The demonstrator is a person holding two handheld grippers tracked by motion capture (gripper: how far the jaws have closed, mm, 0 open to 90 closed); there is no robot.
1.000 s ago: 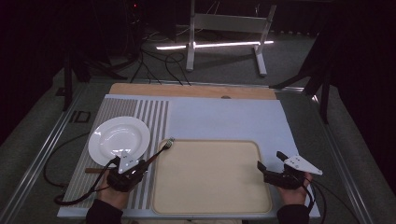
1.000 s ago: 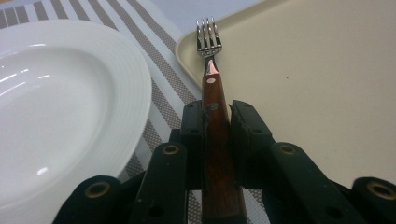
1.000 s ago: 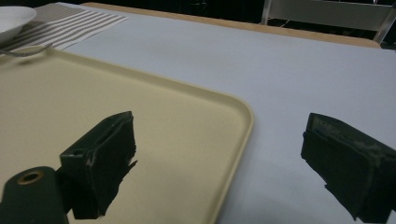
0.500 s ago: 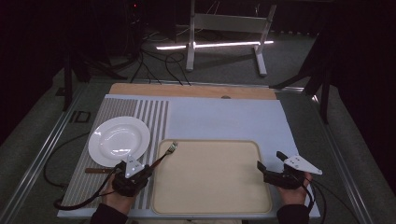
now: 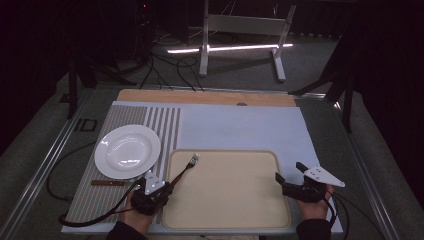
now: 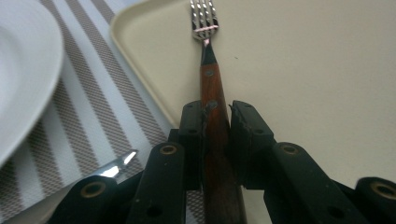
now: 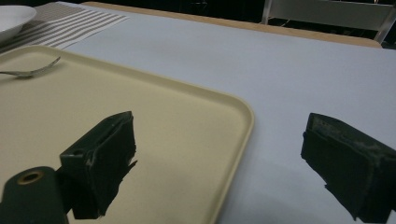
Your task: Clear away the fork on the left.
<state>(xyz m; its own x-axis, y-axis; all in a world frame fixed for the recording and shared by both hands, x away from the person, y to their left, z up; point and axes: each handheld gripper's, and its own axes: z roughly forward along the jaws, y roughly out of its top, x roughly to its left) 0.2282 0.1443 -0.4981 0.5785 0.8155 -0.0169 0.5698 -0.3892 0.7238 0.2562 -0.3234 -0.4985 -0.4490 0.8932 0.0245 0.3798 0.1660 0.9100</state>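
The left gripper (image 5: 169, 187), at the lower left, has its fingers (image 6: 192, 135) squeezed close. The right gripper (image 5: 289, 172), at the lower right, has its fingers wide apart.

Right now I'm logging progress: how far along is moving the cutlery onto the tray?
Done: nothing rests loose on the tray. In hand: the left hand-held gripper clamps the fork, tines over the tray. Left: release it; the knife lies below the plate. The right hand-held gripper is open.
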